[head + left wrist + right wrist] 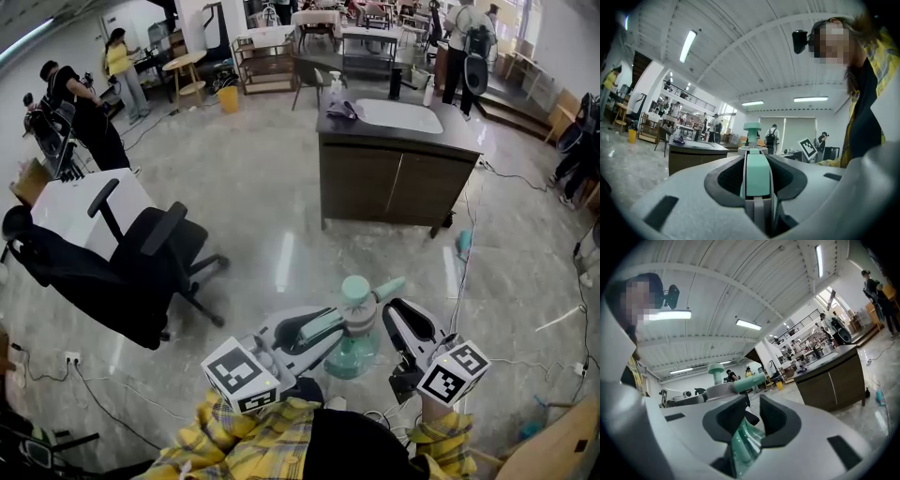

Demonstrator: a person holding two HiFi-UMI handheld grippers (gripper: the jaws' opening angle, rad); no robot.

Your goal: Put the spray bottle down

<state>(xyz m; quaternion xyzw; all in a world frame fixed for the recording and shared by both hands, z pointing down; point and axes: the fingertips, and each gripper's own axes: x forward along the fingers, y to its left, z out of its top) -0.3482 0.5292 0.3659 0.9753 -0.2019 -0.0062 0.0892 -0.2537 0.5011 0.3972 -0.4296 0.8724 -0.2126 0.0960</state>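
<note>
The spray bottle (353, 354) has a clear green body and a mint-green head. It hangs upright in mid-air over the floor, just in front of the person. My left gripper (330, 328) comes in from the left and is shut on the bottle's mint trigger (756, 178), which fills the gap between its pads. From the right, my right gripper (392, 328) reaches in, shut on the clear green body (746, 442) below the head. The bottle's cap (752, 127) and its nozzle (749, 381) rise beyond the jaws.
A dark cabinet island (398, 173) with a pale sink top stands ahead. A black office chair (141, 267) and a white table (80, 202) are at the left. Cables run across the glossy floor at the right (562, 319). Several people stand at the back of the hall.
</note>
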